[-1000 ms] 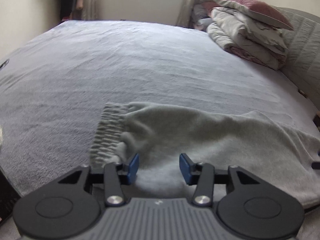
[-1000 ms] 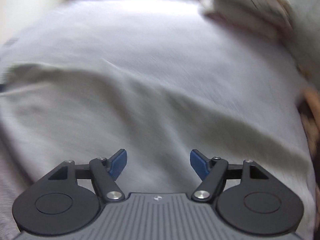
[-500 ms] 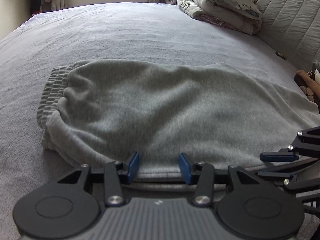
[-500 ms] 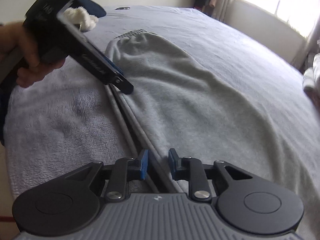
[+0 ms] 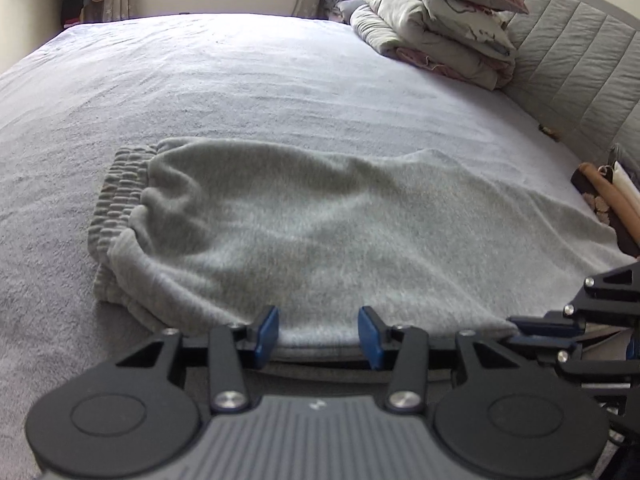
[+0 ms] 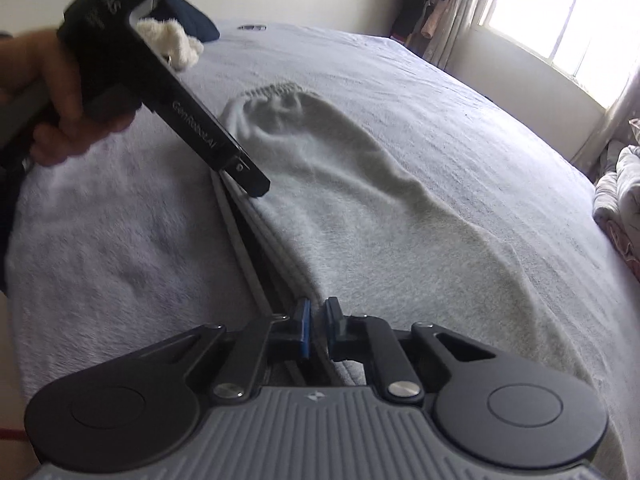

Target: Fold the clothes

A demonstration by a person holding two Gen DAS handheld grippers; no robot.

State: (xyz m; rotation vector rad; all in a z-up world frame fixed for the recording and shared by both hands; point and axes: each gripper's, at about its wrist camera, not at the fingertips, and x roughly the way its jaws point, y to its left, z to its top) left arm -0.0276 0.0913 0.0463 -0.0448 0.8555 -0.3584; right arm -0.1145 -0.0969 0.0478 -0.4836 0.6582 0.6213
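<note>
Two grippers meet the near hem of a grey garment [image 5: 320, 232] lying flat on the pale bed cover [image 5: 240, 80], its gathered waistband toward the left of the left-wrist view. At the lower centre of that view, the left gripper [image 5: 318, 330] holds its blue pads apart, one on each side of the hem and not pressing it. In the right-wrist view's lower centre, the right gripper [image 6: 316, 328] has its pads pinched together on the hem's edge (folded bedding [image 5: 436, 28] sits upper right in the left-wrist view).
</note>
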